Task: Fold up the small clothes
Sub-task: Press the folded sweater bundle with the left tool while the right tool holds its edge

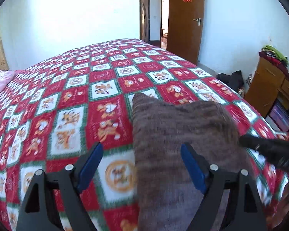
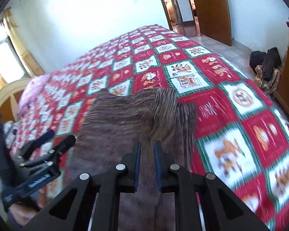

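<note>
The big bed (image 1: 71,100) has a red, white and green checked cover. My brown knit cloth (image 1: 183,130) lies on the near part of the bed, its far corners sticking up. It looks soft, light and floppy, so it will sag and bend anywhere. I think an edge or corner is the best place to pinch. My right gripper (image 2: 146,161) is nearly closed, pinching the cloth. My left gripper (image 1: 142,165) is wide open at the cloth's left edge, holding nothing.
</note>
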The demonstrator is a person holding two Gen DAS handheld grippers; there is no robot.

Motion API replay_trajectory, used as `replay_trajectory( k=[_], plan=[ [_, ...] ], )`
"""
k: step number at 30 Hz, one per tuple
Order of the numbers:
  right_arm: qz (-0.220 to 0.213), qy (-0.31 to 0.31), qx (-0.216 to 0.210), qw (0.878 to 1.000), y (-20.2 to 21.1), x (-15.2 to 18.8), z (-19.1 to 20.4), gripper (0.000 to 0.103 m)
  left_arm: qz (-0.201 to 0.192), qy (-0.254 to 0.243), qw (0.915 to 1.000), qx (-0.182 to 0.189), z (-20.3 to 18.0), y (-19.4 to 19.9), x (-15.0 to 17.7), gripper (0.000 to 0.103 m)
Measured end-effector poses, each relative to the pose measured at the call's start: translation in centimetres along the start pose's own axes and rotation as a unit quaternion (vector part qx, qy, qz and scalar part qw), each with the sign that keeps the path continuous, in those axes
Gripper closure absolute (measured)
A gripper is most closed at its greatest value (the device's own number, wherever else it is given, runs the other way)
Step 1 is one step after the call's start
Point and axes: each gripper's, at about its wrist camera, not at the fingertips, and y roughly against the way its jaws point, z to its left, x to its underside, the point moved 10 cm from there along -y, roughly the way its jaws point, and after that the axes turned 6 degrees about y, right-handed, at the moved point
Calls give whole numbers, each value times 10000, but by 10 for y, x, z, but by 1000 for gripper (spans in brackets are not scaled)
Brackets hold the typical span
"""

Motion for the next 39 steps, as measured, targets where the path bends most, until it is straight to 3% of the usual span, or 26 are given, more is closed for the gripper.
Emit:
replay_trajectory(
  k=[2,6,11,16,20,21,23,24,25,27,31,35,39],
  plan=[
    [242,-42,228,9994,-27,9,-12,89,173,84,9998,-11,-2,-17,3,18],
    [25,-362,140,9992,-32,7,-34,93,637,255,9976,8,-3,-51,25,17],
    [-173,-438,161,9988,-35,6,-41,94,732,406,9963,-170,0,-60,26,0],
    [-246,-466,201,9984,-37,4,-45,94,537,35,9975,-453,-9,-60,22,0],
    [-446,-745,-254,9959,-32,1,-50,93,291,-324,9962,-758,-13,-55,20,0],
    [-508,-884,-408,9939,-28,0,-51,89,290,-326,9962,-752,-13,-54,19,0],
    [-699,-1100,-391,9907,-17,-5,-57,70,334,-230,9971,-651,-10,-53,20,0],
    [-855,-1153,-357,9890,-9,-8,-60,45,365,-178,9974,-594,-9,-52,21,0],
    [-981,-1183,-374,9874,-4,-11,-62,26,398,-134,9977,-537,-7,-48,22,0],
    [-1167,-1218,-407,9848,6,-14,-63,24,335,-106,9979,-553,-7,-41,19,4],
    [-786,-1230,-333,9887,-6,-5,-64,24,184,-173,9990,-367,-18,-29,13,5],
    [-784,-1369,-356,9868,0,3,-67,24,451,-92,9989,25,-29,-46,18,5],
    [-800,-1604,-364,9831,3,10,-82,24,866,646,9921,646,-21,-65,32,6]
  ],
)
